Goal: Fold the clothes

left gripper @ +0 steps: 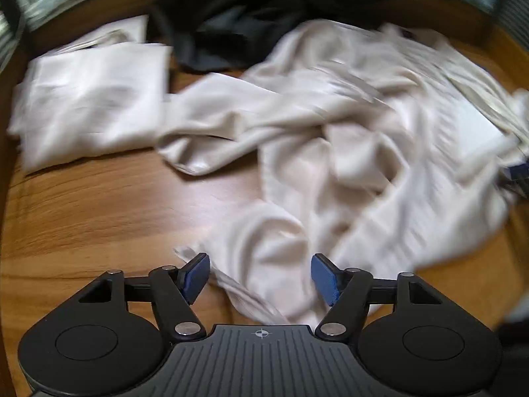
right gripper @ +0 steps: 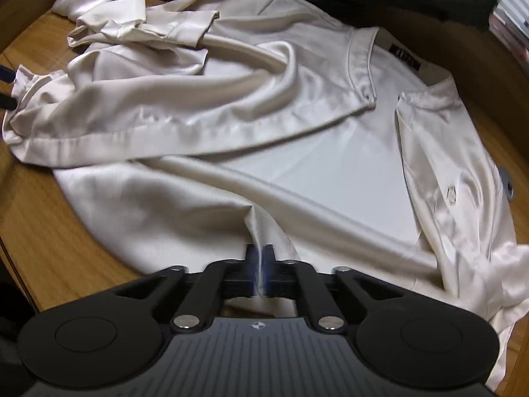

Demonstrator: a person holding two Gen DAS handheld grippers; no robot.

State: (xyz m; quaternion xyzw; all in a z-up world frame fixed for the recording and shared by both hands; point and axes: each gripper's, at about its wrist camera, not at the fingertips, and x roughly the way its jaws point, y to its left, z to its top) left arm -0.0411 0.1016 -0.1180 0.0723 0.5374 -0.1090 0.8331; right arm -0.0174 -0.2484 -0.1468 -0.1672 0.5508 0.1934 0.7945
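Observation:
A cream satin shirt [left gripper: 347,152] lies crumpled on the wooden table [left gripper: 99,215]. In the right wrist view the same shirt [right gripper: 231,106] is spread with its collar and dark label at the far right and a cuffed sleeve bunched at the far left. My left gripper [left gripper: 261,278] is open, its blue pads either side of a fold of the shirt's near edge, not closed on it. My right gripper [right gripper: 260,273] is shut on a pinched ridge of the shirt's hem, which rises from between the pads.
A folded white garment [left gripper: 89,99] sits at the far left of the table. Dark clothing [left gripper: 231,33] is piled at the back. The table edge [right gripper: 20,231] curves past on the left of the right wrist view. Bare wood [left gripper: 99,215] shows in front of the folded piece.

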